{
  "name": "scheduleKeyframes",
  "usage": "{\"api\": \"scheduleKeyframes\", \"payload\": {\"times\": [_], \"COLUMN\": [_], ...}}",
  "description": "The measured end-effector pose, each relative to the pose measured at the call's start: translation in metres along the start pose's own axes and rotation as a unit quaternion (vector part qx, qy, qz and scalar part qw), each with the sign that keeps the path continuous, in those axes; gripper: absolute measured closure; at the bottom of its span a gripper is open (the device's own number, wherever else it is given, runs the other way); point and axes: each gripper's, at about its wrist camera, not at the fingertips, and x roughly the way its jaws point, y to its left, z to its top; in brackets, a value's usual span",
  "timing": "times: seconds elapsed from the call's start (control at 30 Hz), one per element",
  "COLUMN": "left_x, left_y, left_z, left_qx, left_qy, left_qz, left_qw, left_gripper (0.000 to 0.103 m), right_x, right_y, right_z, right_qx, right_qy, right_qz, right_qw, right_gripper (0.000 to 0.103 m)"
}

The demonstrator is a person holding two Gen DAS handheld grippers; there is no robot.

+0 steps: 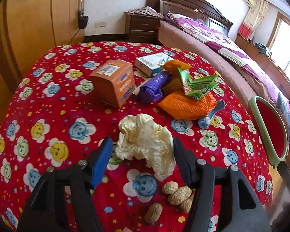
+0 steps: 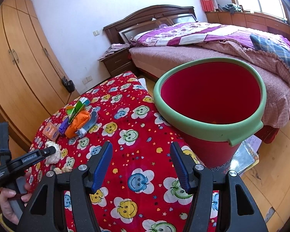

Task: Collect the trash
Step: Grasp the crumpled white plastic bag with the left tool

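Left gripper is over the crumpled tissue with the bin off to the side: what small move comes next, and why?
Probably close the left gripper on the crumpled tissue. Its fingers stand open on either side of the wad, which lies loose on the tablecloth; the red bin sits empty beside the table.

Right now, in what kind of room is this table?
Most likely a bedroom in a home: a made bed with a dark headboard, a nightstand beside it, and a tall wooden wardrobe.
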Motion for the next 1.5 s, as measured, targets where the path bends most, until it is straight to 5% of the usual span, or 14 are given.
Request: {"api": "scheduleKeyframes", "payload": {"times": [0.23, 0.4, 0.53, 0.63, 0.8, 1.23, 1.37, 1.5], "left_x": [0.01, 0.003, -0.004, -0.01, -0.014, -0.014, -0.01, -0.006], "left_y": [-0.001, -0.002, -0.001, 0.004, 0.015, 0.043, 0.045, 0.043], "left_z": [-0.001, -0.001, 0.0, 0.003, 0.012, 0.015, 0.013, 0.012], "left_qx": [-0.011, -0.001, 0.001, -0.008, -0.009, -0.035, -0.037, -0.04], "left_qy": [0.008, -0.009, -0.02, -0.029, -0.039, -0.048, -0.038, -0.032], "left_qz": [-0.012, -0.035, -0.041, -0.044, -0.026, -0.039, -0.048, -0.057], "left_qw": [0.9998, 0.9994, 0.9989, 0.9986, 0.9988, 0.9975, 0.9974, 0.997], "left_gripper": [0.04, 0.06, 0.067, 0.071, 0.081, 0.082, 0.063, 0.058], "right_x": [0.003, 0.008, 0.015, 0.024, 0.044, 0.09, 0.091, 0.094], "right_y": [0.002, 0.008, 0.021, 0.033, 0.055, 0.104, 0.105, 0.104], "right_z": [-0.001, 0.0, 0.005, 0.008, 0.012, 0.015, 0.014, 0.015], "right_qx": [-0.003, -0.013, -0.033, -0.05, -0.082, -0.141, -0.136, -0.131], "right_qy": [0.006, 0.011, 0.02, 0.029, 0.048, 0.094, 0.09, 0.094], "right_qz": [0.001, 0.004, 0.014, 0.028, 0.046, 0.074, 0.078, 0.076], "right_qw": [1.0, 1.0, 0.999, 0.998, 0.994, 0.983, 0.983, 0.984], "right_gripper": [0.04, 0.04, 0.04, 0.025, 0.025, 0.024, 0.024, 0.024]}}
